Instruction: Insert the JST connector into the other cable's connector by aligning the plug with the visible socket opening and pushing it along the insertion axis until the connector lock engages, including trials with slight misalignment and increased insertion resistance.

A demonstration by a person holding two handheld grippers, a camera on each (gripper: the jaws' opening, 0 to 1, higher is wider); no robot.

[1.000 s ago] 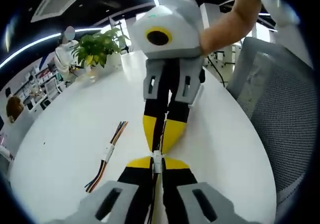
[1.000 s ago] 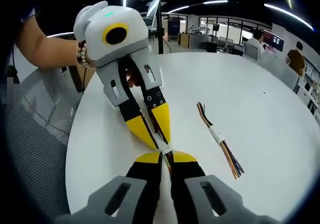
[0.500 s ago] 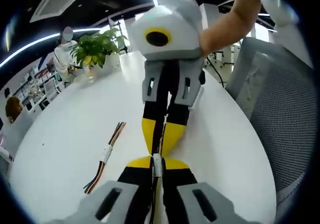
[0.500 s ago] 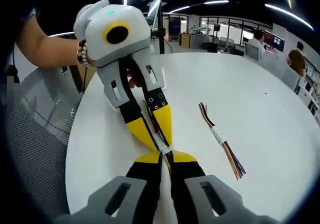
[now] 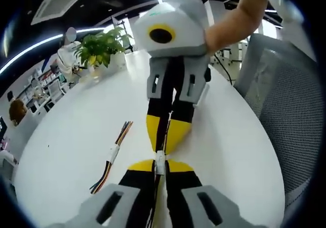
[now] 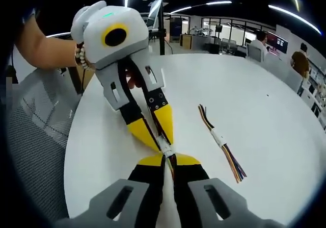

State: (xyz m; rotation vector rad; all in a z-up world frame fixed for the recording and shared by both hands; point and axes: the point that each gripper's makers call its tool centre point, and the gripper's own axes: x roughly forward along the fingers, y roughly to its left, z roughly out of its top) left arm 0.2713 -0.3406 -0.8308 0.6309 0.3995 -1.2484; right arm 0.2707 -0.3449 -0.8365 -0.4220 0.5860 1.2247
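An open office surrounds a white round counter (image 6: pixel 265 136). Above it the left tongs (image 5: pixel 160 162) and right tongs (image 6: pixel 168 157) meet tip to tip, each clamped on its cable end, the white JST connector (image 5: pixel 160 162) pinched between them. A spare ribbon cable (image 6: pixel 220 141) lies nearby; a potted plant (image 5: pixel 99 48) stands beyond and a mesh chair (image 5: pixel 290 116) sits beside.

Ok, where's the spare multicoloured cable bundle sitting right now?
The multicoloured wire bundle with a white band lies loose on the white round table, to the right of the meeting tongs in the right gripper view; in the left gripper view it lies to their left.
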